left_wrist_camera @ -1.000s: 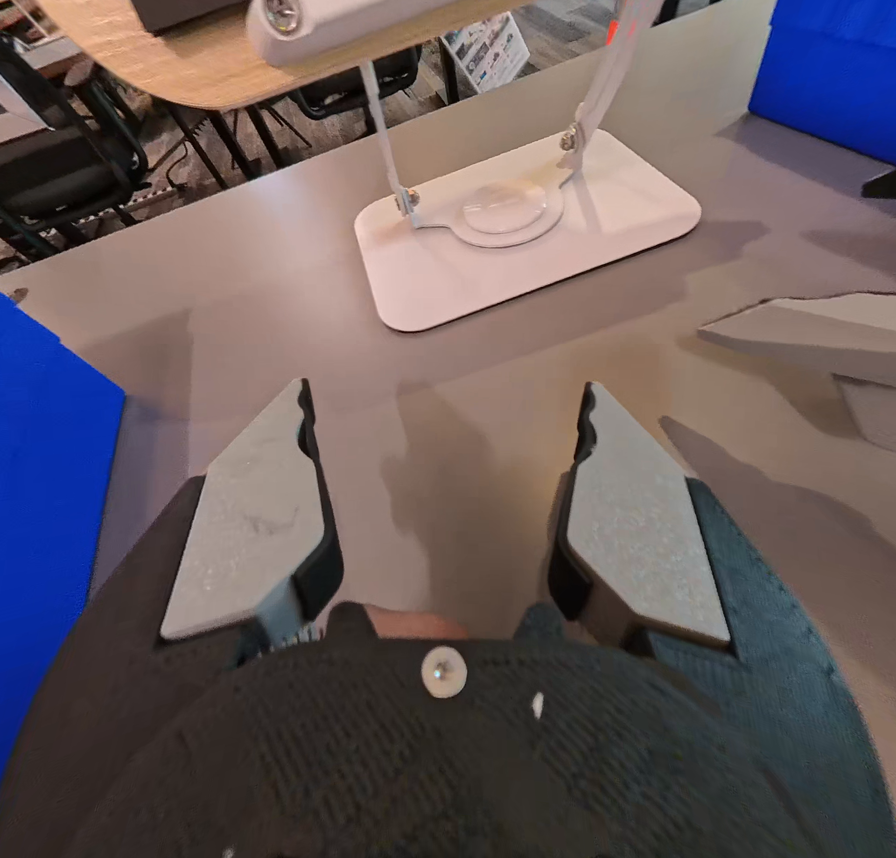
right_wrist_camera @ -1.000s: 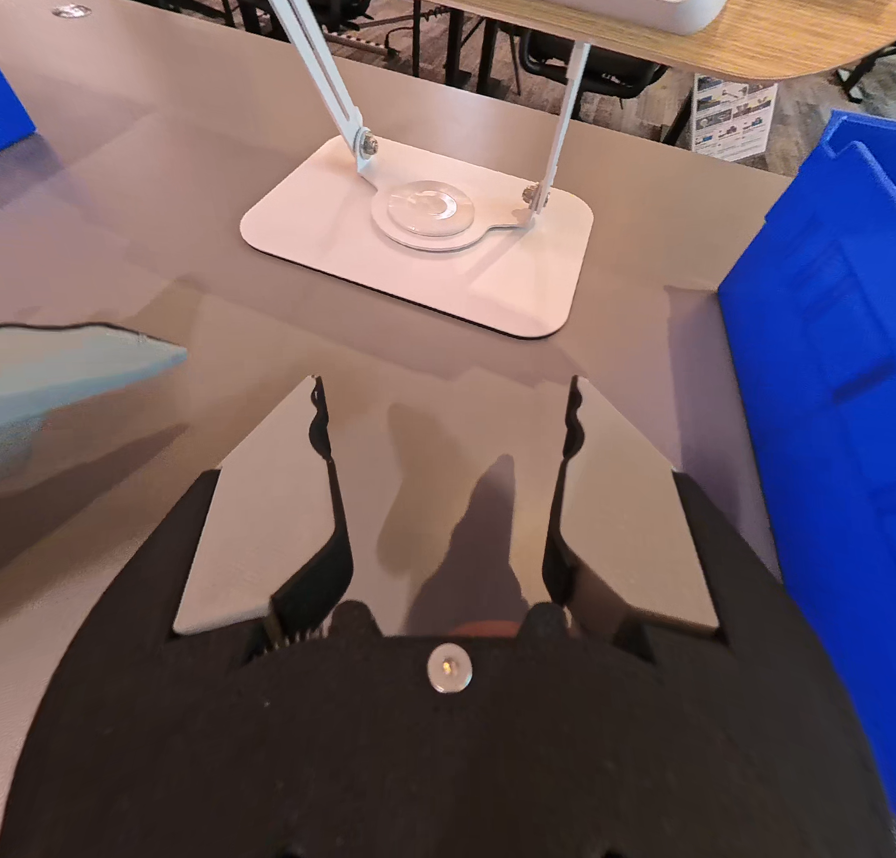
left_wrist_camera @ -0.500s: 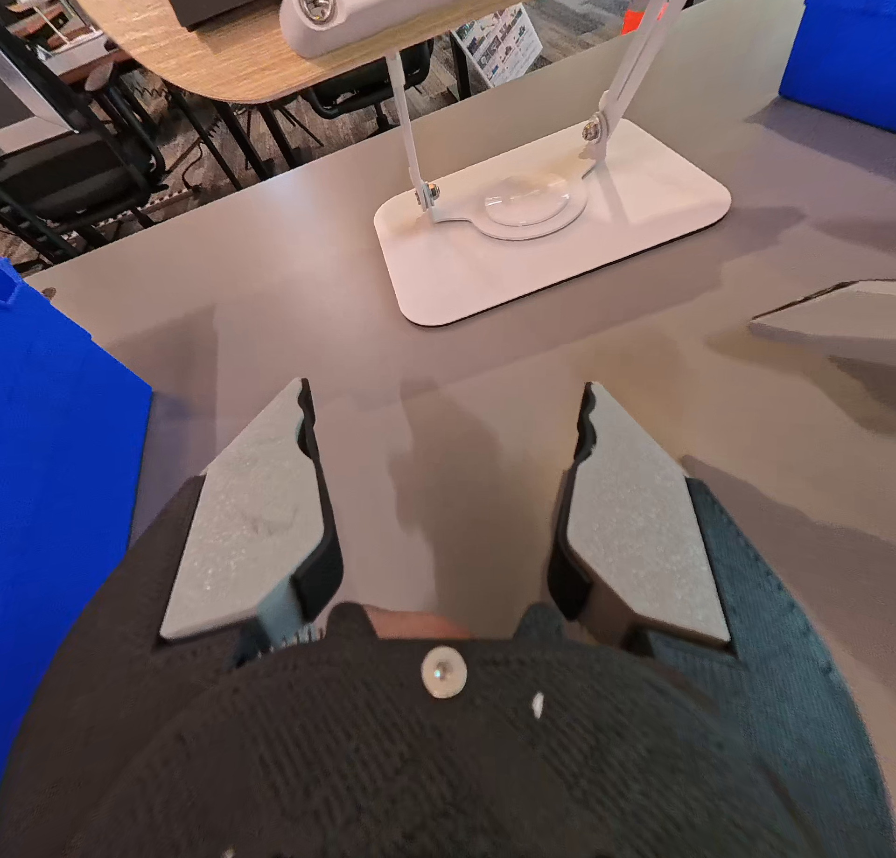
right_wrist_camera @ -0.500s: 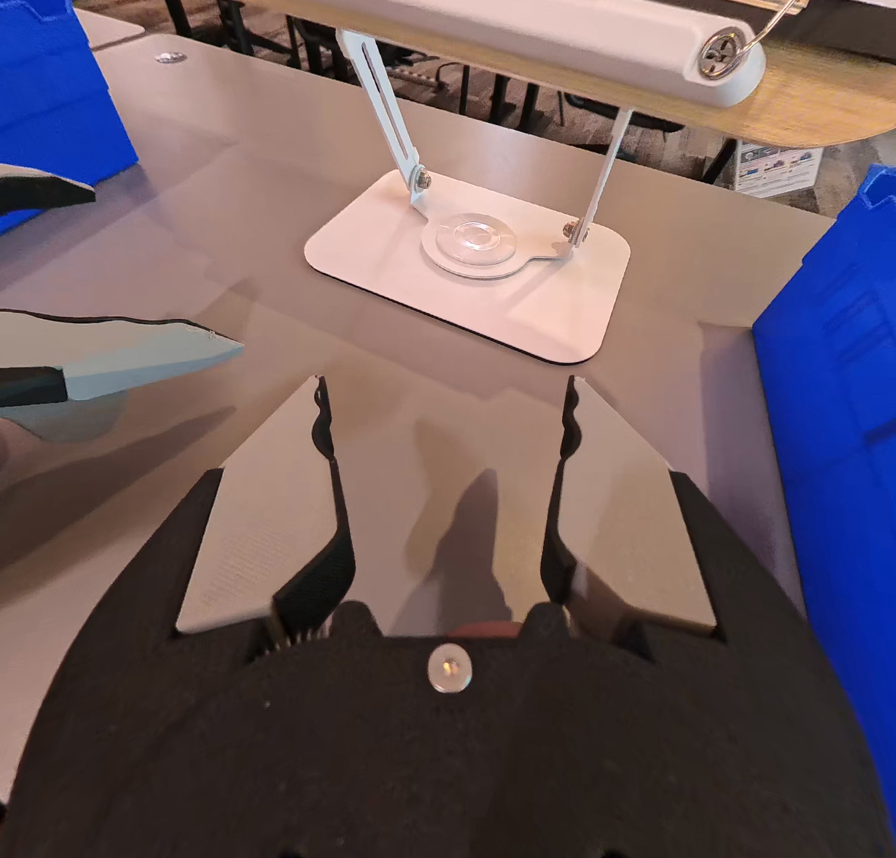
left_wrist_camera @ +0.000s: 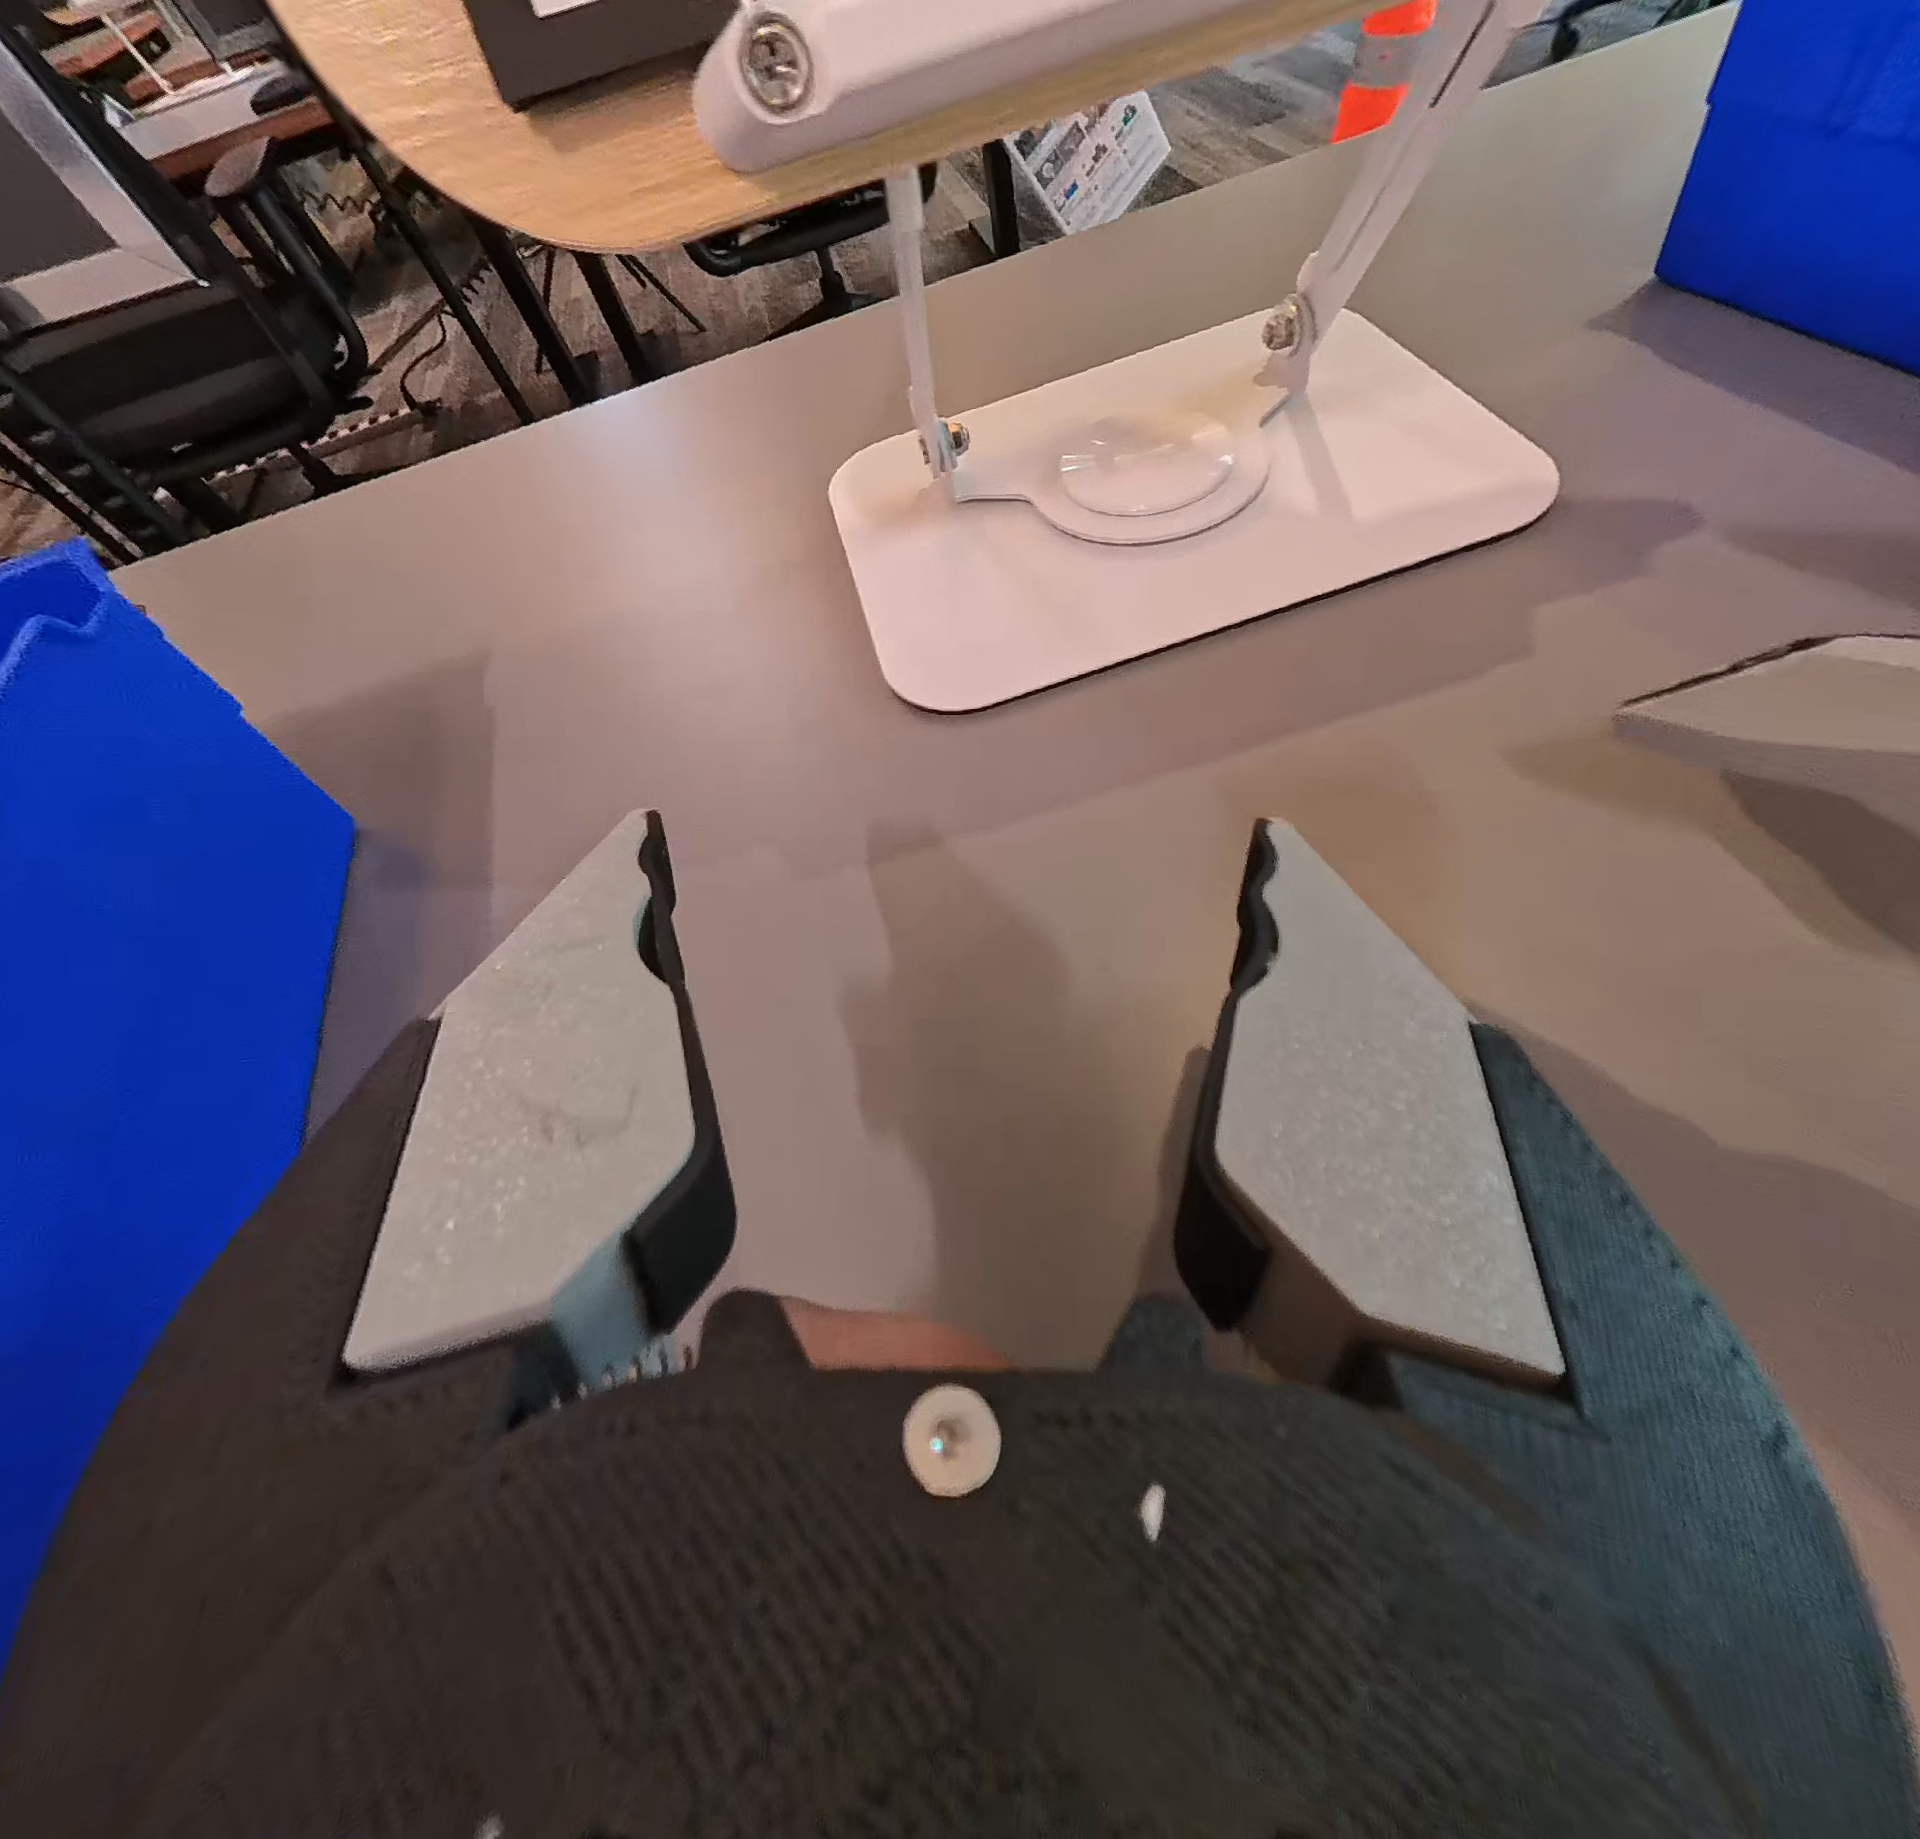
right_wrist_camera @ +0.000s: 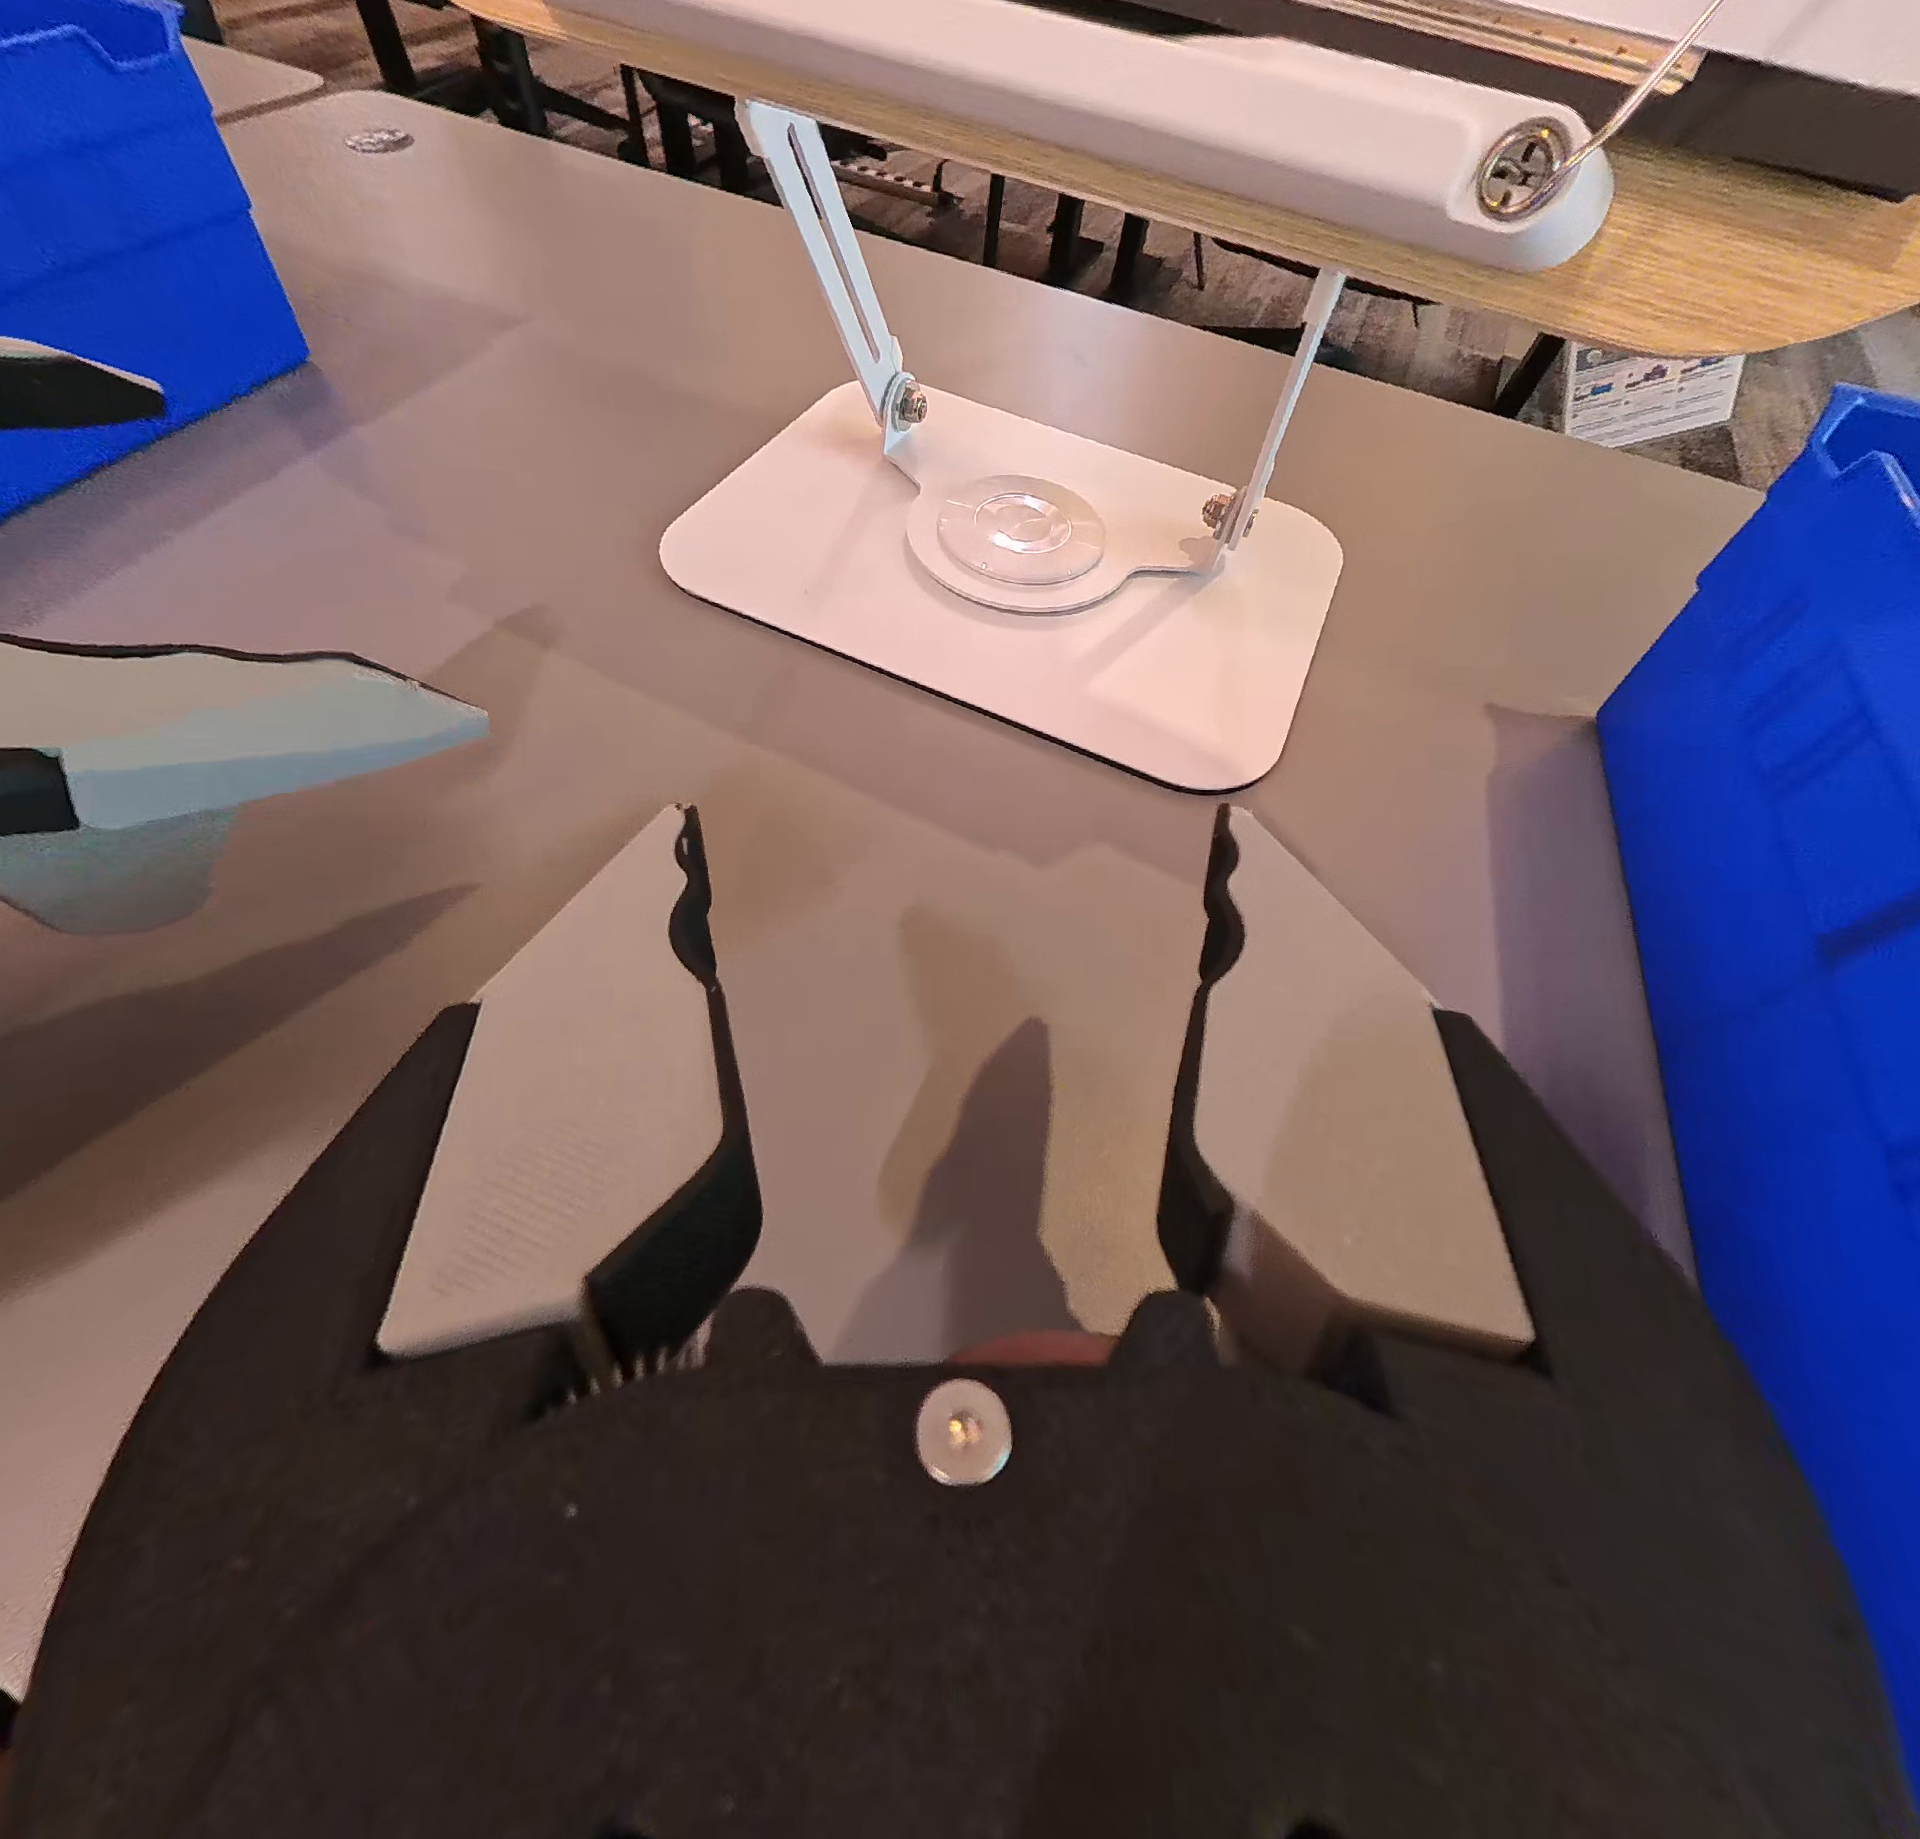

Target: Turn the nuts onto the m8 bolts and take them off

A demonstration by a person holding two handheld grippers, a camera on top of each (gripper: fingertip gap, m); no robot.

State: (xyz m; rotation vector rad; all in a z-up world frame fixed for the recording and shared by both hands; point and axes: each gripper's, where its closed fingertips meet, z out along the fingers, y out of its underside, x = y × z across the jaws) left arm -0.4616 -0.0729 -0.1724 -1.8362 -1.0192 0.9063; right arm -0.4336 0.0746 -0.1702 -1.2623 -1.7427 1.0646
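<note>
No nuts or bolts show in either view. My left gripper [left_wrist_camera: 951, 833] is open and empty above the grey table [left_wrist_camera: 623, 667]. My right gripper [right_wrist_camera: 951, 823] is open and empty above the same table [right_wrist_camera: 520, 439]. The right gripper's finger shows at the right edge of the left wrist view [left_wrist_camera: 1797, 709]. The left gripper's fingers show at the left edge of the right wrist view [right_wrist_camera: 239, 740]. Both grippers face a white stand.
A white stand with a flat base [left_wrist_camera: 1195, 563] [right_wrist_camera: 997, 626] and two thin legs carries a wooden board ahead. A blue bin stands at the left [left_wrist_camera: 135, 906] [right_wrist_camera: 114, 231] and another at the right [left_wrist_camera: 1808, 148] [right_wrist_camera: 1787, 958]. Chairs and floor lie beyond the table's far edge.
Both grippers have drawn back and tilted up, so the stand looks farther off and more of its top board shows. The blue bins come further into view. Both grippers stay open.
</note>
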